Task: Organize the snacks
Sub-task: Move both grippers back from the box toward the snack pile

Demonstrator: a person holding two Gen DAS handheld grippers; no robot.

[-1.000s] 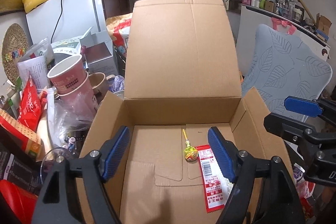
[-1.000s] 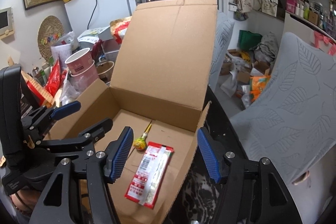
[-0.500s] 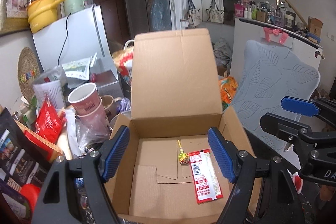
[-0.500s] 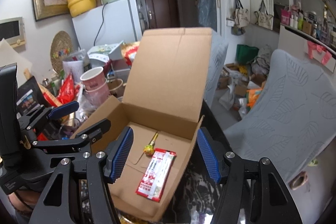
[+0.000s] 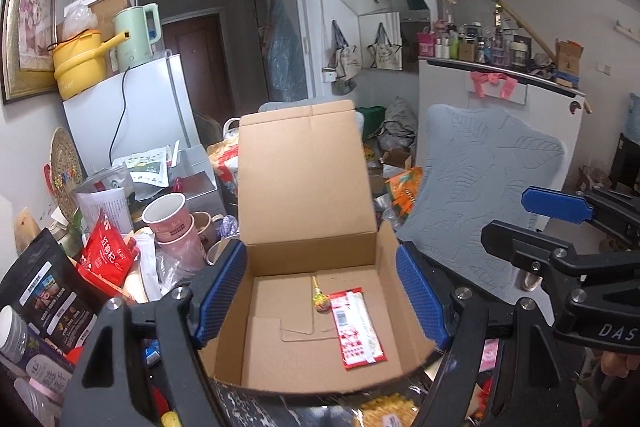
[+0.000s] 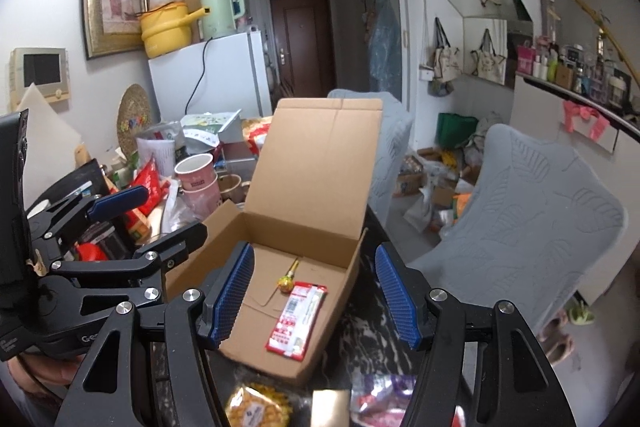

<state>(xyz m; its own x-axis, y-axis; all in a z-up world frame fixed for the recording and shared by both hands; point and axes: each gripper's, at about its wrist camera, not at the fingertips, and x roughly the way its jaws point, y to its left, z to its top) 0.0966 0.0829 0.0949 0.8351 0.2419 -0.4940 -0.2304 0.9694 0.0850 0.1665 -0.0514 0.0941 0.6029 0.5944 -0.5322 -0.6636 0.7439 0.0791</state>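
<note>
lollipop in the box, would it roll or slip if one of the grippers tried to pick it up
The lollipop has a round wrapped head, so a nudge would probably swing it around on its thin stick rather than send it rolling far. It looks light, and the glossy wrapper may slip between the pads. It lies right beside the red packet on the cardboard box floor, so the packet may shift too.

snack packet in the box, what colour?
Red and white, with a barcode; the snack packet shows best in the left wrist view.

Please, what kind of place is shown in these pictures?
Probably a cluttered home, a small flat's kitchen and dining corner: a white fridge with a kettle on top, and tote bags hanging on the wall.
</note>
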